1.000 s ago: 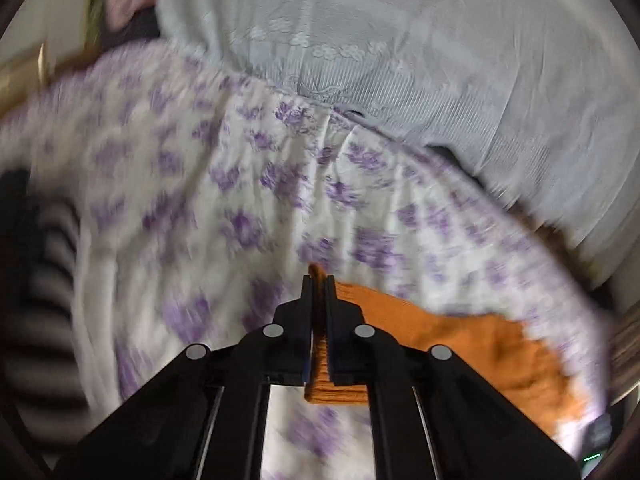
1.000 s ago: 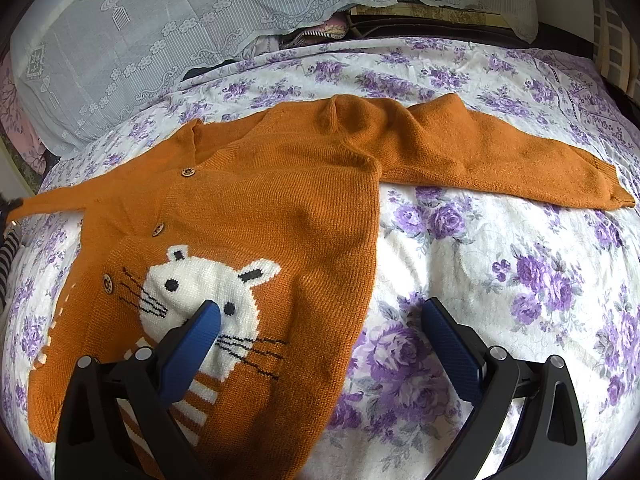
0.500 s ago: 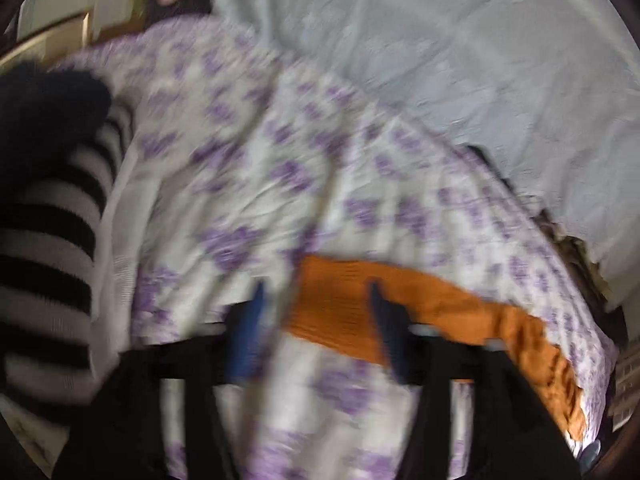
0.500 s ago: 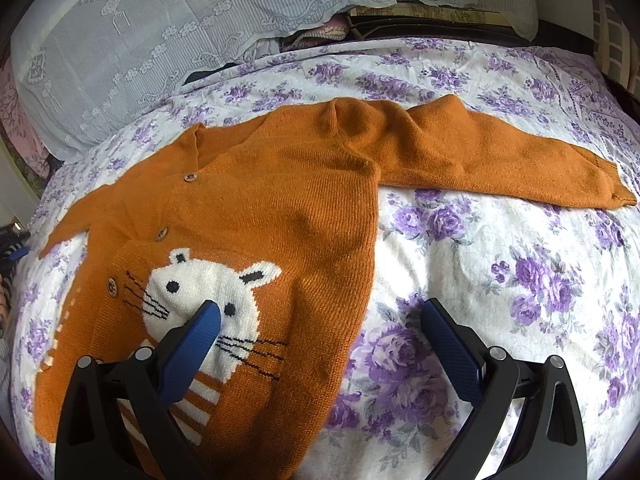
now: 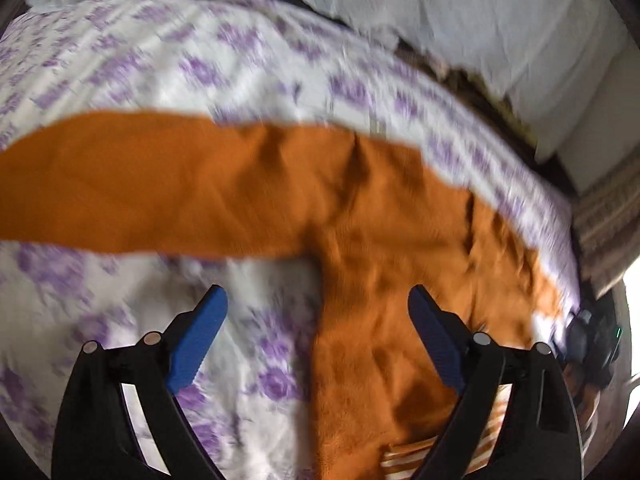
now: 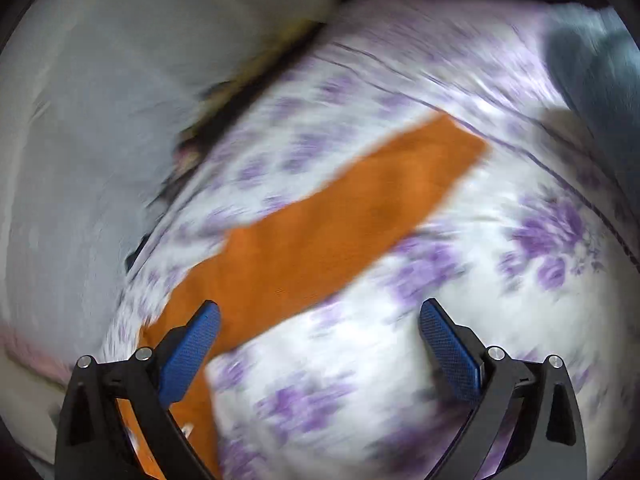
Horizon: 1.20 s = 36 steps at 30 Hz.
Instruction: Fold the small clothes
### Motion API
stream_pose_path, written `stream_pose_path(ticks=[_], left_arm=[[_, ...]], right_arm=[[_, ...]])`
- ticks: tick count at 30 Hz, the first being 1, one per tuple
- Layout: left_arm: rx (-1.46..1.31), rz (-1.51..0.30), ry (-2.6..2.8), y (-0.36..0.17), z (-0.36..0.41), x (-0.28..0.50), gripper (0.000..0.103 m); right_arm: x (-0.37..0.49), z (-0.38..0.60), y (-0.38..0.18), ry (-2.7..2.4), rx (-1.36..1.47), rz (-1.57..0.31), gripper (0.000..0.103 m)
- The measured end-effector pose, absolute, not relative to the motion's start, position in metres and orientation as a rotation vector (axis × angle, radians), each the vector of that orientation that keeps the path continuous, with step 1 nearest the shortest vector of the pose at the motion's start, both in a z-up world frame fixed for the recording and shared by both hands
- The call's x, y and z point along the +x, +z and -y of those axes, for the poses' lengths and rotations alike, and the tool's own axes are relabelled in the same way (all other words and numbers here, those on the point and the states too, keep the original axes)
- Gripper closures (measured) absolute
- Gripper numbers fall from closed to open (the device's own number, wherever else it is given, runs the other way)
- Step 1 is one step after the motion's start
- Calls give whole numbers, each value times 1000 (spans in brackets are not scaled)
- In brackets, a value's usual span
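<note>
Bedsheet point(image 5: 248, 64), white with purple flowers, across almost all of both views, blurred by motion. Pale lace-edged pillows point(image 5: 460, 4) along the far side in the left wrist view; a grey-white pillow point(image 6: 88, 128) at the left in the right wrist view.

Orange knitted cardigan point(image 5: 360, 248) flat on the sheet, well inside the bed. In the left wrist view: body at lower right, running down to the bottom edge of the frame, with orange-and-white stripes showing at the very bottom beside the right finger. One sleeve point(image 5: 140, 188) stretched out straight, long axis level across the frame, cuff end pointing to the left edge. In the right wrist view: the other sleeve point(image 6: 352, 216) laid out as a long band on a diagonal, from lower left up to upper right, square cuff end pointing toward the upper right.

Left gripper point(image 5: 318, 328) above the cardigan's side edge and the sheet, blue pads point(image 5: 196, 340) wide apart and still spreading, nothing pressed between them. Right gripper point(image 6: 320, 344) wide too, gripping nothing; left pad point(image 6: 188, 352) over the orange knit near the sleeve's root, right pad over bare flowered sheet.

A dark object point(image 5: 592, 344) at the right rim of the left wrist view, too blurred to name.
</note>
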<state>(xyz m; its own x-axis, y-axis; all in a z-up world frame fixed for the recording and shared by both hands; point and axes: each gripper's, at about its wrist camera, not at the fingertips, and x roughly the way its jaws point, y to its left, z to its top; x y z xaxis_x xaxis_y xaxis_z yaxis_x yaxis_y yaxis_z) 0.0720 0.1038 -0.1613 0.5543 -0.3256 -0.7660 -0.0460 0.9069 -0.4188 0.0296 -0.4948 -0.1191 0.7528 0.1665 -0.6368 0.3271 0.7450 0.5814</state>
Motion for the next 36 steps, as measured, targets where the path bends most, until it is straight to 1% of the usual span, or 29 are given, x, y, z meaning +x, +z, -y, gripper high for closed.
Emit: stream_pose_path(ticks=[5, 8, 9, 12, 16, 19, 23, 27, 31, 36], left_arm=[[-346, -980, -171, -166, -91, 64, 14], [-343, -984, -154, -170, -94, 59, 13], [-342, -988, -146, -172, -97, 56, 13], [-367, -970, -169, -166, -101, 39, 13], [-344, -942, -266, -151, -84, 12, 13], [-317, -979, -319, -155, -71, -7, 12], [-414, -1050, -396, -175, -80, -31, 12], [-541, -1061, -482, -183, -88, -49, 13], [-664, -1075, -594, -193, -89, -57, 13], [-725, -1090, -717, -198, -72, -63, 13]], right_arm=[[47, 523, -109, -152, 769, -653, 3], [57, 543, -113, -261, 641, -602, 4], [55, 537, -109, -286, 600, -615, 4], [40, 496, -95, -221, 479, -658, 3], [6, 422, -80, 96, 435, -688, 3], [-22, 371, -85, 378, 416, -785, 3], [-47, 344, -103, 522, 426, -892, 3], [-60, 337, -132, 563, 476, -1002, 3], [-68, 338, -143, 581, 556, -1008, 3], [-69, 330, -149, 639, 696, -1036, 3]])
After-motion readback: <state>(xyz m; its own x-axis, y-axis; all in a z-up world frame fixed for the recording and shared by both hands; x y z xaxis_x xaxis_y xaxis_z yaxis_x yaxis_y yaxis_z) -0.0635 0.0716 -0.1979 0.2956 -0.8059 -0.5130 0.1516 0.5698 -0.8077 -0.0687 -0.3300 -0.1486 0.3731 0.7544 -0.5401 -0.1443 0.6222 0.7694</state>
